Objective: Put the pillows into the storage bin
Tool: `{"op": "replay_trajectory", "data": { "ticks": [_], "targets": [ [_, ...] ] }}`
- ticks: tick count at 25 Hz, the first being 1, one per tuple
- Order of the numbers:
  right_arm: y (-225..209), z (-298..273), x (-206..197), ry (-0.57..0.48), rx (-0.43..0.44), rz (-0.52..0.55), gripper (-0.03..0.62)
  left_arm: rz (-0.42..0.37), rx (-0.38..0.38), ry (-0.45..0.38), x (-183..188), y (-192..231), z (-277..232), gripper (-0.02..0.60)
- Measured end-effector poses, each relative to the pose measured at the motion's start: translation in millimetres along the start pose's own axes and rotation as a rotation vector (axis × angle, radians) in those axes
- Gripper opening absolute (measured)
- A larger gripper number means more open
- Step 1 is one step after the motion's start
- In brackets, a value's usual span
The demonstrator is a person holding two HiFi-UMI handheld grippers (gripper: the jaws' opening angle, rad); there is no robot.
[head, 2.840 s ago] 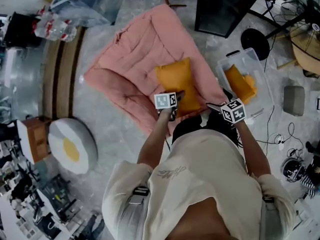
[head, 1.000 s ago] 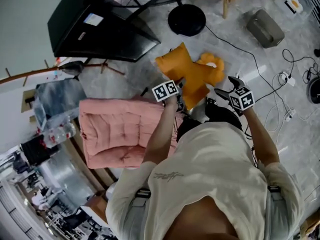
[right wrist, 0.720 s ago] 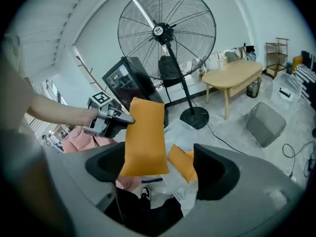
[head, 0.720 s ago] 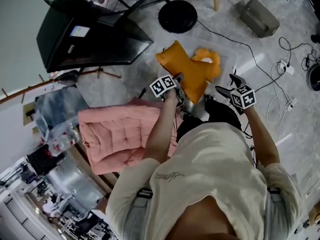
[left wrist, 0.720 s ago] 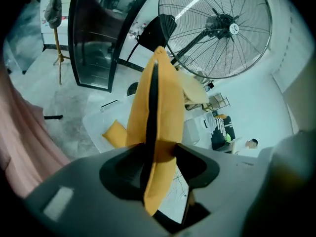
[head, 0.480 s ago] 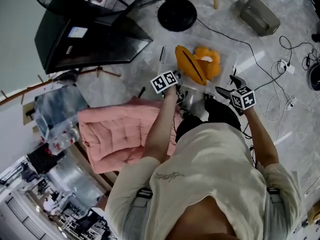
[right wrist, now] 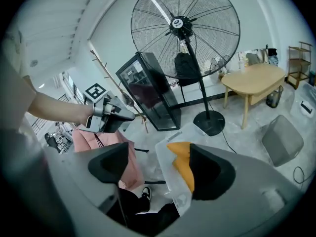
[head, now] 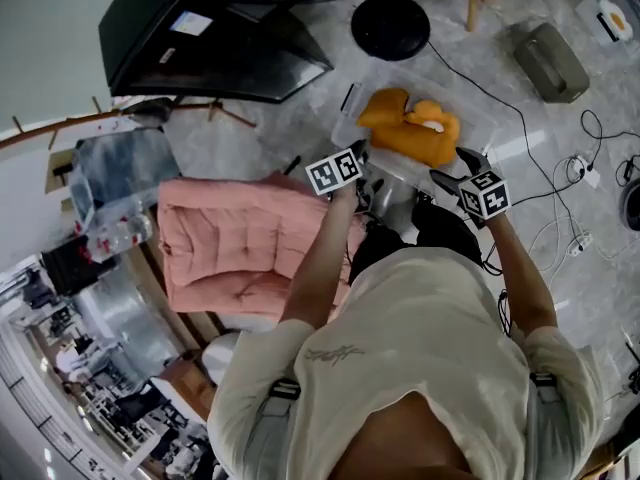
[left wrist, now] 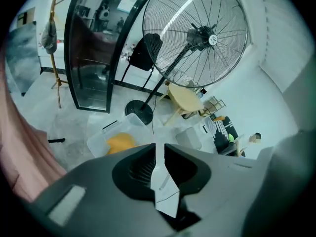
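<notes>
Dropped since a second ago, the orange pillow (head: 385,108) that the left gripper (head: 357,153) was holding up is now lying inside the storage bin (head: 346,120), touching the other orange pillow (head: 432,136). That gripper is hanging just beside the bin's near edge. Its jaws have just been closing and are sitting almost pressed together, pinching nothing. The right gripper (right wrist: 157,158) is hovering near the same edge, further right. Its jaws have just been closing slightly but are standing well spread and empty, with the bin and a pillow showing beyond the gap. The clear bin is sitting on the grey floor (head: 268,140). A pink quilt (head: 235,253) is lying left of the bin, well apart from it. A black cabinet (head: 215,38) is standing beyond both, near a fan's round base (head: 390,26).
</notes>
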State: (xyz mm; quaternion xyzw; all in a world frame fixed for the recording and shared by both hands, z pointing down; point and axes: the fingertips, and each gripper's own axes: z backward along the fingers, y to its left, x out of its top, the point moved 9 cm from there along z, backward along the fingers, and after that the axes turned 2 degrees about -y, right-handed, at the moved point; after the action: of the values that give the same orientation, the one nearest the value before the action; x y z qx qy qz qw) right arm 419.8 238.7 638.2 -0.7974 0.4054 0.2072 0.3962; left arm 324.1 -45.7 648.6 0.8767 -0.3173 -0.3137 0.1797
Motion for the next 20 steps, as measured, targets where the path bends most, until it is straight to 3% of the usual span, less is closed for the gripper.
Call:
{"op": "replay_trajectory", "data": {
  "ticks": [3,9,12,14,20],
  "targets": [
    [8.7,-10.3,10.0,0.013,0.039,0.056,0.337,0.012,0.023,-0.061,-4.3,4.4,26.5,0.023],
    [35.8,-35.9,27.7,0.048,0.147,0.192,0.205,0.083,0.083,-0.193,-28.2,25.1,85.2,0.017],
    [60.4,-46.6,38.2,0.051,0.201,0.269,0.063,0.057,0.114,-0.254,-39.1,36.9,119.5,0.017],
    [77.0,-53.7,44.3,0.056,0.251,0.312,0.002,0.031,0.142,-0.304,-44.0,41.2,142.9,0.015],
    [138.9,-71.4,52.4,0.061,0.428,0.435,0.002,0.035,0.202,-0.432,-72.5,57.9,205.4,0.015]
  ]
}}
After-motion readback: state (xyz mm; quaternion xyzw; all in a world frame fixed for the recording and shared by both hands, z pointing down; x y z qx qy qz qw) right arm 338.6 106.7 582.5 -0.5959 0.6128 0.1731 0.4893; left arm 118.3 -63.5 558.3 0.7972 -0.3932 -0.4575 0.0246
